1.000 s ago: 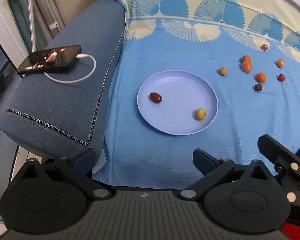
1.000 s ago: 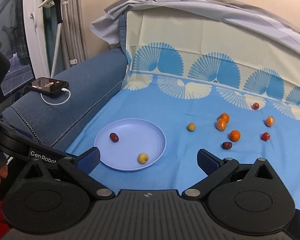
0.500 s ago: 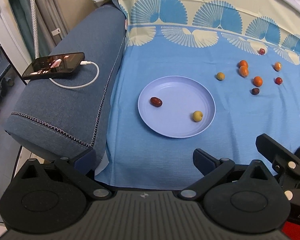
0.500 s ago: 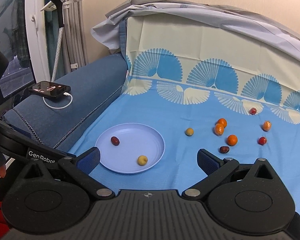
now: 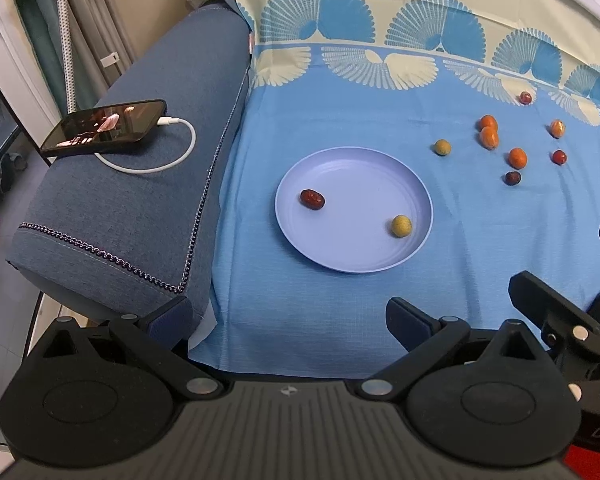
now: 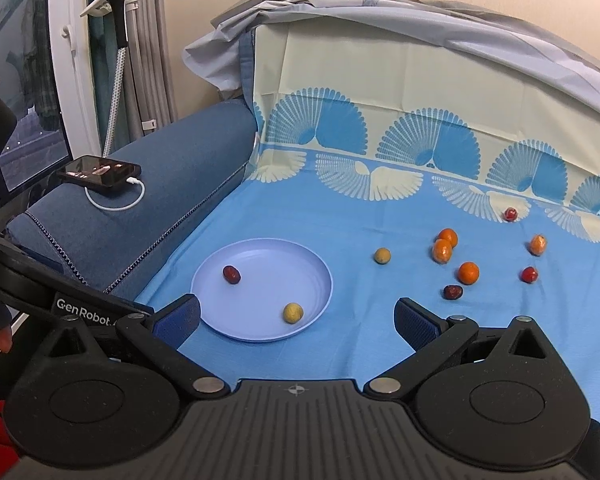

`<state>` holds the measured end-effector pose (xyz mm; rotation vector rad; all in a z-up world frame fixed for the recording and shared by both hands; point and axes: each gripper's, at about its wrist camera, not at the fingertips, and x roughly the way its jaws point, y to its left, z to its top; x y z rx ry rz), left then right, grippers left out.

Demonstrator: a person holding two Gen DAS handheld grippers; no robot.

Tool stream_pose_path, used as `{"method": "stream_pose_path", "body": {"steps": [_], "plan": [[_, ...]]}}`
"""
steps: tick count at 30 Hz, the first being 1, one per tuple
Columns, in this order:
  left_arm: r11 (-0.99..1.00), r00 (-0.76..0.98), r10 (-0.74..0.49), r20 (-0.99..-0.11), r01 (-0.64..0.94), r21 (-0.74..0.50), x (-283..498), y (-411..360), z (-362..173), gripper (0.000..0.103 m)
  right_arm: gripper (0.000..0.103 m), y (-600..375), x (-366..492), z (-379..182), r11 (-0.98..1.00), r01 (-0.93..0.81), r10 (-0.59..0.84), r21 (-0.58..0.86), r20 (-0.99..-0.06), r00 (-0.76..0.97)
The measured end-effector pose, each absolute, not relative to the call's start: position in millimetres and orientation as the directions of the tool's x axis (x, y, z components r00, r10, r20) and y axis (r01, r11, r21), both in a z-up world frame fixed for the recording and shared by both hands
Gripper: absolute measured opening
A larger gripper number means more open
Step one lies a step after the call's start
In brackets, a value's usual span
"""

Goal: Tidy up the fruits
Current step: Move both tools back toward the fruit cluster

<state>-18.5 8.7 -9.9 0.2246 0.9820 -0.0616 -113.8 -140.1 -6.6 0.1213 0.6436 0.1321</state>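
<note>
A lilac plate (image 5: 380,178) (image 6: 300,258) lies on the blue cloth and holds a dark red fruit (image 5: 312,199) (image 6: 232,274) and a yellow-green fruit (image 5: 401,225) (image 6: 293,313). To its right several small fruits are scattered: another yellow-green fruit (image 5: 442,147) (image 6: 381,256), orange fruits (image 5: 517,158) (image 6: 469,273), red ones (image 5: 559,157) (image 6: 529,275) and a dark one (image 5: 513,178) (image 6: 453,291). My left gripper (image 5: 288,318) is open and empty, held back from the plate's near side. My right gripper (image 6: 296,318) is also open and empty, over the near rim of the plate.
A phone (image 5: 104,126) (image 6: 99,170) on a white charging cable lies on the blue sofa armrest (image 5: 148,208) at the left. The patterned cloth climbs the sofa back behind the fruits. A garment steamer on a stand (image 6: 118,40) is by the window. The floor drops off left of the armrest.
Both grippers have drawn back and lifted a little, so the plate and fruits look smaller and farther. Nothing on the cloth has moved.
</note>
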Motion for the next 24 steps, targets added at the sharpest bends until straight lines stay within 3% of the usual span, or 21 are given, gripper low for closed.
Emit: {"method": "stream_pose_path", "body": {"steps": [15,24], "plan": [[0.961,0.529,0.098,-0.843,0.169,0.218,3.6,-9.0,-19.2,0.103,0.102,-170.7,-97.3,-35.9,0.966,-0.009,0.176,0.260,-0.628,0.758],[0.949,0.536,0.053,-0.842,0.236,0.210,55.3,-69.6,-12.9,0.103,0.102,-258.4,-82.4,-65.1,0.941,0.256,-0.056,0.219,-0.648,0.760]]}}
